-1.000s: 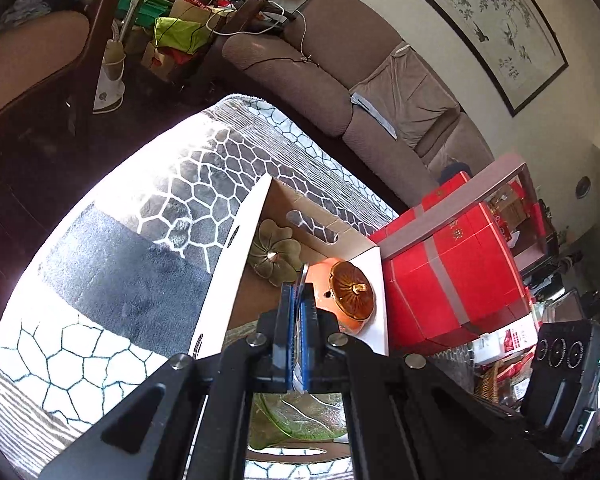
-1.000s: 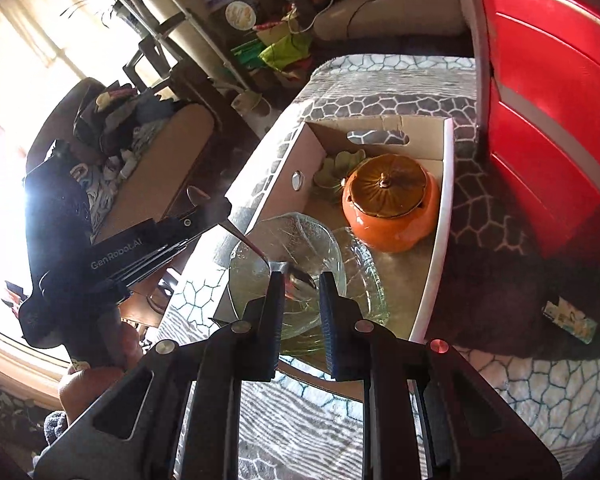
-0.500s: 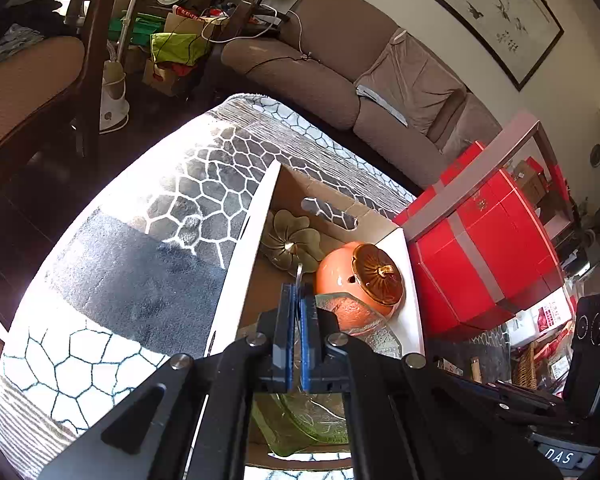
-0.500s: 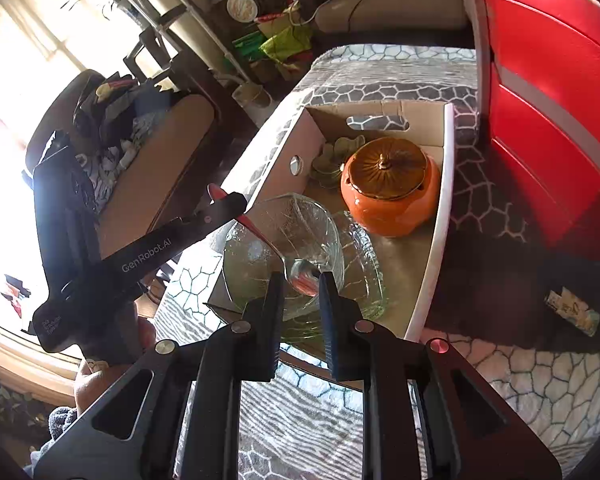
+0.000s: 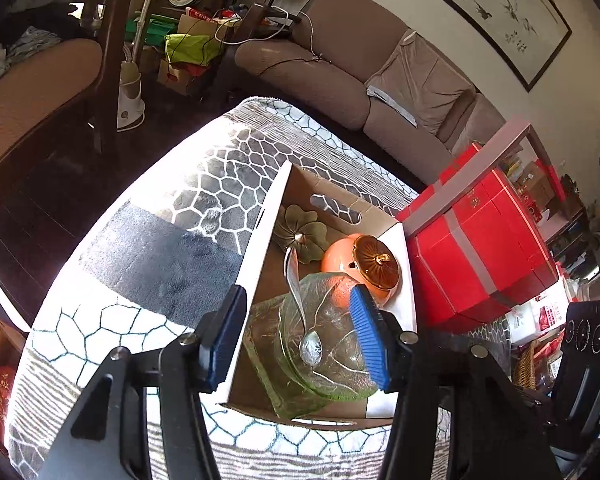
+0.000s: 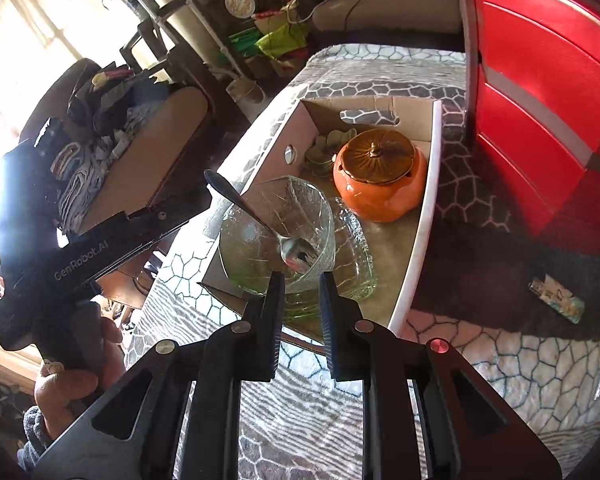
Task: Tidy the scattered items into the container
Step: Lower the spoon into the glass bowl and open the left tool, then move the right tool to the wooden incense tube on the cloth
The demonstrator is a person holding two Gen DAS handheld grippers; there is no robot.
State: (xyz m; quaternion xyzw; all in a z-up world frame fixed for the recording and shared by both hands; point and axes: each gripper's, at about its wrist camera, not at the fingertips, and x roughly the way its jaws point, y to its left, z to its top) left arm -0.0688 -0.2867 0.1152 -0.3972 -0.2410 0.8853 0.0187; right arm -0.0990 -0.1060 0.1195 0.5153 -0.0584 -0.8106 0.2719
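Left gripper spread wide at lower centre, right gripper narrowly parted and empty, steel spoon resting in ribbed glass bowl, glossy orange lidded pot behind, inside cardboard box, centre frame.

A metal spoon rests in the glass bowl inside the cardboard box, beside an orange lidded pot.

My left wrist view looks steeply down, close over the cardboard box from its near-left end. My right wrist view faces it from farther back; both share the glass bowl.
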